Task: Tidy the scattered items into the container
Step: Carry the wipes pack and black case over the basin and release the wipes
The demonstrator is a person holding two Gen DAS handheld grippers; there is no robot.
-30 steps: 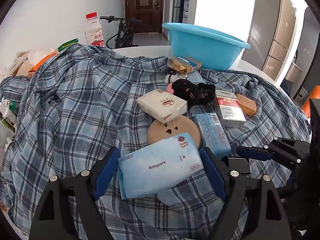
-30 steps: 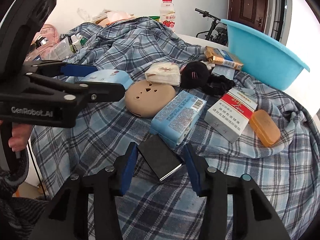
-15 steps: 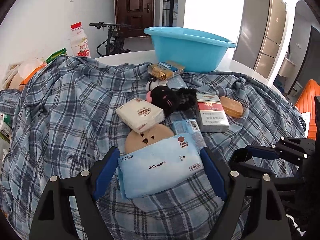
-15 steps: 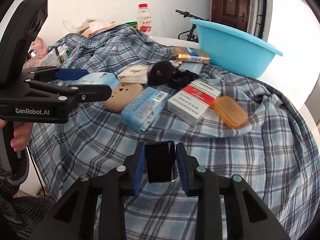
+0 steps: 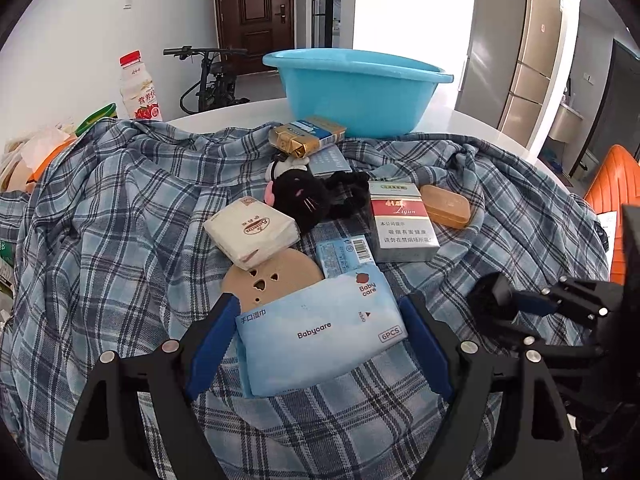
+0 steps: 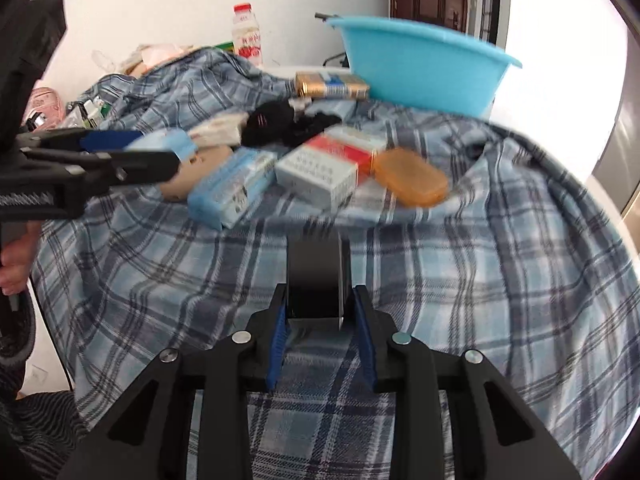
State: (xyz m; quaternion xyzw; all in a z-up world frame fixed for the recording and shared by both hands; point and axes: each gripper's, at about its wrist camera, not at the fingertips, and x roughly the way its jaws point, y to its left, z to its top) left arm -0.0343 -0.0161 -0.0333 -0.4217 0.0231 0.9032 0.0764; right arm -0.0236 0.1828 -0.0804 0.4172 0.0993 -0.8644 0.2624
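- Blue basin [image 5: 360, 92]: stands on the white bench [image 5: 248, 114] at the far edge of the plaid cloth [image 5: 120, 208]; its inside is hidden from both views.
- Left tool [image 5: 320, 332]: blue pads clamp both short ends of a pale blue wet-wipe pack [image 5: 316, 332], which is gripped across its width.
- Right tool [image 6: 320, 316]: closed on a small black box [image 6: 318, 280] that stands upright between the pads above the cloth.
- Same right tool appears low at the right of the left wrist view, the dark box at its tip.
- Scattered items on the cloth, near its middle: a white tissue pack [image 5: 252, 232] partly over a tan round disc [image 5: 276, 276]; a light blue box [image 5: 344, 252] beside the disc.
- A black plush toy [image 5: 304, 196] lies behind the tissue pack.
- A red-and-white cigarette carton [image 5: 400, 220] touches an orange soap case [image 5: 446, 206] on its right.
- A gold-and-blue packet [image 5: 308, 138] lies nearest the basin.
- A milk-drink bottle [image 5: 138, 88] stands upright at the far left.
- The right wrist view is motion-blurred; a person's hand [image 6: 14, 264] shows at its left edge.
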